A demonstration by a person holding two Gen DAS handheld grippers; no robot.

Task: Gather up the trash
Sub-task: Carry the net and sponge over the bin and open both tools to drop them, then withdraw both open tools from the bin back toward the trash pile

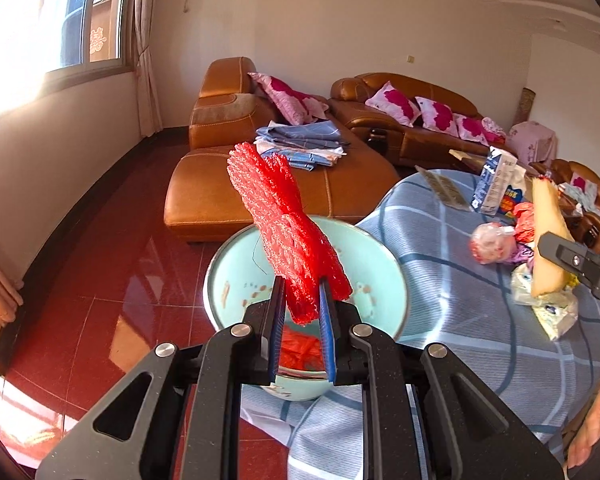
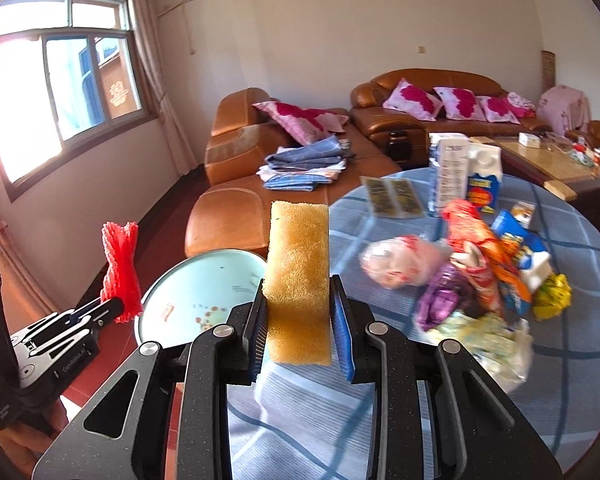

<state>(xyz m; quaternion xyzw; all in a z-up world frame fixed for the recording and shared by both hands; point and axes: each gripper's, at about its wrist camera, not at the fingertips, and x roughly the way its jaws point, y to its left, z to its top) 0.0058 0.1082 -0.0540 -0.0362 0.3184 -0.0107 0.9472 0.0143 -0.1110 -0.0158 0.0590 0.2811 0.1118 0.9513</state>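
Note:
My left gripper (image 1: 302, 286) is shut on a red foam net sleeve (image 1: 280, 216) and holds it above the pale blue trash bin (image 1: 224, 276); more red net lies inside the bin. My right gripper (image 2: 298, 284) is shut on a yellow sponge (image 2: 298, 264), upright, over the table edge just right of the bin (image 2: 196, 280). The sponge also shows in the left wrist view (image 1: 548, 232). The left gripper with the net sleeve (image 2: 120, 264) shows at left in the right wrist view.
A round table with a blue checked cloth (image 2: 420, 400) carries a pile of wrappers and bags (image 2: 480, 272), milk cartons (image 2: 464, 176) and a flat packet (image 2: 396, 196). Brown leather sofas (image 1: 260, 184) with folded cloth stand behind. Red tiled floor (image 1: 100, 280) lies to the left.

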